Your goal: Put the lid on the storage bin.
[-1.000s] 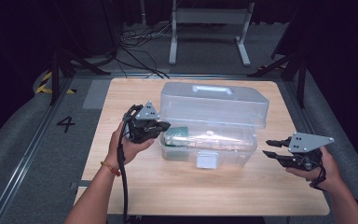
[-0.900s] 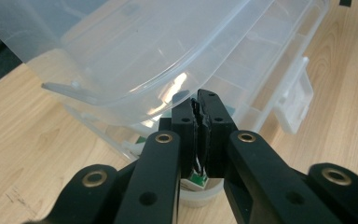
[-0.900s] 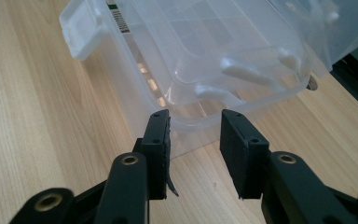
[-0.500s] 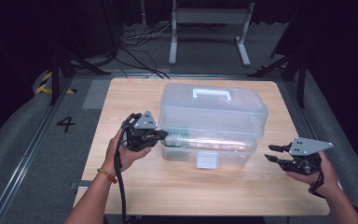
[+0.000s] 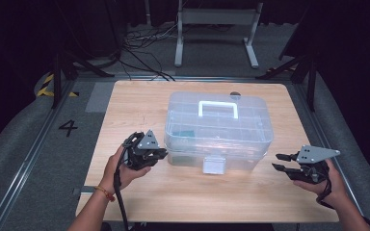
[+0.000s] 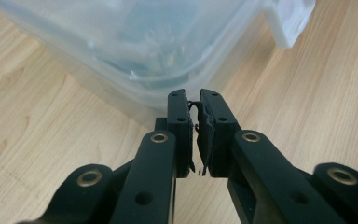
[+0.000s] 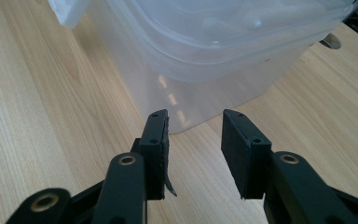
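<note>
Wooden table (image 5: 139, 103), dark studio floor behind, and a clear plastic storage box (image 5: 219, 130) sits mid-table, long axis running left to right. Left gripper (image 5: 161, 153), pressed nearly together on nothing, noses its near-left corner; right gripper (image 5: 278, 162), partly spread and empty, stands further off. Contents (something green?) blur through the walls.

From my seat I look down on a pale wooden surface (image 5: 139, 101) standing on grey carpeted floor (image 5: 14, 159). A black numeral 4 (image 5: 68, 127) is marked on the floor to the left, beside a metal rail (image 5: 29, 159) that runs along it. Behind the surface, a white metal stand (image 5: 215, 29) rises from the floor, with black cables (image 5: 139, 43) tangled near it. Yellow-black hazard tape (image 5: 46, 85) shows at far left. The room beyond is dark.
</note>
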`<state>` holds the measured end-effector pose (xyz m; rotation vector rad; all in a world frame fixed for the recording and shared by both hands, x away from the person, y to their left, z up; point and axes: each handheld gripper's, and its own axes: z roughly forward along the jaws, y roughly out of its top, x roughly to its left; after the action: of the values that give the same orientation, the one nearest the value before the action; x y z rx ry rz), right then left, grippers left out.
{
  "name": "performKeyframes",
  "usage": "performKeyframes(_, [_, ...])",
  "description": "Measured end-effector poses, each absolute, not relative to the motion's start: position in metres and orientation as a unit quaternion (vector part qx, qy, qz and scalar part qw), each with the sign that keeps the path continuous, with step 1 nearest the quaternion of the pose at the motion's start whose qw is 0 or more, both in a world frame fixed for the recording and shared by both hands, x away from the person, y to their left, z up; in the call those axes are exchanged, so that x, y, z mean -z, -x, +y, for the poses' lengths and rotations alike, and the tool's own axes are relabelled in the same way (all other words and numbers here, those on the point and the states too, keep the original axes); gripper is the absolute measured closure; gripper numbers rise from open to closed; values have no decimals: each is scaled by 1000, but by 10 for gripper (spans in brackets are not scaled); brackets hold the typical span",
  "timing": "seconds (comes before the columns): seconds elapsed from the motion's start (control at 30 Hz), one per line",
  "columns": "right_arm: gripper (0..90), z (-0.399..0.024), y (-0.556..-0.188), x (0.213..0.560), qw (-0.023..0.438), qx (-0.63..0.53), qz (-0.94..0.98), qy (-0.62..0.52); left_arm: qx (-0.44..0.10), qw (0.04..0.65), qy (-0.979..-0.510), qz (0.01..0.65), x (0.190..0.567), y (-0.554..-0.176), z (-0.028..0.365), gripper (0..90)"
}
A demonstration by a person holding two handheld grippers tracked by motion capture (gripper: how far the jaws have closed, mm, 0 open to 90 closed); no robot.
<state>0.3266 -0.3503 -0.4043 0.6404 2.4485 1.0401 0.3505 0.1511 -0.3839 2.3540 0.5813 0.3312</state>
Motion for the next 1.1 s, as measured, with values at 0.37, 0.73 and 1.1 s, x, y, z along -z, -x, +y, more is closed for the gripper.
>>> performKeyframes(0.37, [459,-356,-329,407,198,-377,868,-255,-167,323,-903,229,399,-338,165,624])
performKeyframes(0.73, [264,-366,-327,411,253,-336,859,-292,-194,278,-900,273,419,-332,198,292])
performKeyframes(1.1, [209,-398,-312,436,264,-331,843,-332,-159,281,-891,320,451,-334,247,249])
